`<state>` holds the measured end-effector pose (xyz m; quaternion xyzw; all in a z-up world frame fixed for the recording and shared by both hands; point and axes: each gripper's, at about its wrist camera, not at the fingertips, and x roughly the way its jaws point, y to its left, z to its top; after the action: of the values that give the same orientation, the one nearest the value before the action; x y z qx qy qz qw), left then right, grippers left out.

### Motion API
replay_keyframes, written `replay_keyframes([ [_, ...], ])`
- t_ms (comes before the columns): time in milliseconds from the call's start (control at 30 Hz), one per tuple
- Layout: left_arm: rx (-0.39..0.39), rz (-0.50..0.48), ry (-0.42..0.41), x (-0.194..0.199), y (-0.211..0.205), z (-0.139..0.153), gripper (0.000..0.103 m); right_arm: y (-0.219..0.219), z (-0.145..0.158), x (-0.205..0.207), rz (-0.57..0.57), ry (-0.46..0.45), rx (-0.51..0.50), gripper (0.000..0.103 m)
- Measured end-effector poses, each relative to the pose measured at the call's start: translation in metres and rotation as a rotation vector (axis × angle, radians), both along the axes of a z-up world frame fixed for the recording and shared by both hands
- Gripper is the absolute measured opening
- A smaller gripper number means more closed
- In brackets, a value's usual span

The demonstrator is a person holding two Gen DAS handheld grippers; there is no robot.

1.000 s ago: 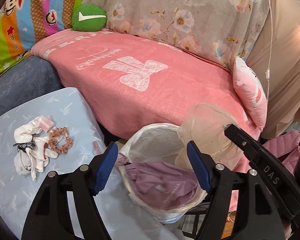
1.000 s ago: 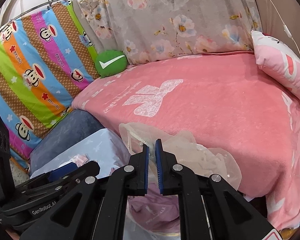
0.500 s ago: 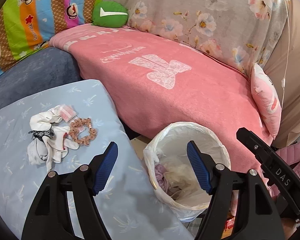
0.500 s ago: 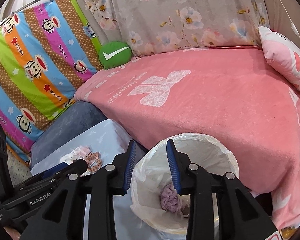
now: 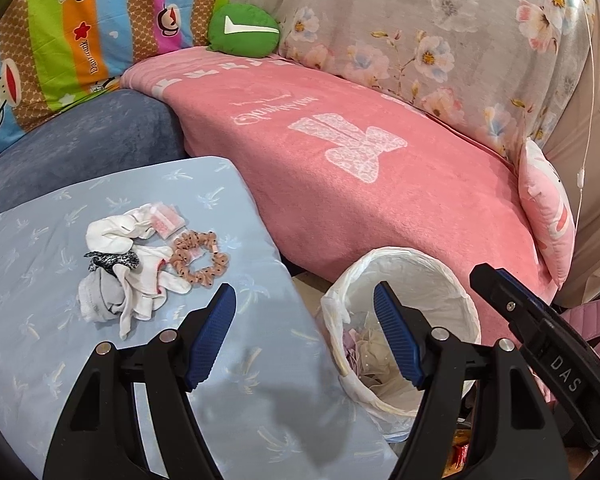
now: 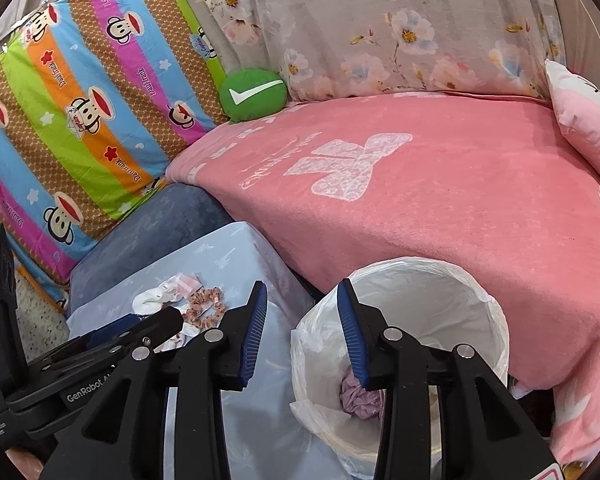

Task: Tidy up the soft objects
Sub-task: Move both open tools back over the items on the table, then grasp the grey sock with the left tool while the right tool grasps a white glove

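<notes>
1. While the left gripper (image 5: 304,336) hangs with its jaws spread wide and nothing between them, its own camera looks down on a pile of soft items on the light blue cushion (image 5: 40,320), ahead and to the left of its left finger.
2. That pile holds white socks (image 5: 124,280), a black-and-white scrunchie (image 5: 110,259), a small pink packet (image 5: 165,221) and a peach dotted scrunchie (image 5: 199,258); the peach ring lies flat at the near right edge of the pile, touching the socks.
3. From the left wrist view, cream and pale fabric (image 5: 366,346) shows inside the bag-lined bin (image 5: 452,280), just behind the right finger.
4. Only the right wrist view shows a crumpled lilac cloth (image 6: 358,394) at the bin's bottom (image 6: 440,300), partly behind the right finger.
5. The right gripper (image 6: 302,318) is released, its jaws having just been opening, with nothing between them; its left finger is over the cushion edge, its right over the bin's mouth.
6. Beyond both lies a pink blanket (image 6: 440,208) with a green check-mark pillow (image 6: 254,96) at its far end.
</notes>
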<state>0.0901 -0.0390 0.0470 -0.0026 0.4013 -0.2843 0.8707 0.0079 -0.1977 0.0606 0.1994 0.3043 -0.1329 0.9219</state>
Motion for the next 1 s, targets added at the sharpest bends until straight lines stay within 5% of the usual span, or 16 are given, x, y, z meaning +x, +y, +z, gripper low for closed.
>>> replay_keyframes([
  [1000, 0.093, 0.303, 0.077, 0.036, 0.136, -0.051, 0.077, 0.119, -0.044, 0.047, 0.222, 0.116, -0.003, 0.043],
])
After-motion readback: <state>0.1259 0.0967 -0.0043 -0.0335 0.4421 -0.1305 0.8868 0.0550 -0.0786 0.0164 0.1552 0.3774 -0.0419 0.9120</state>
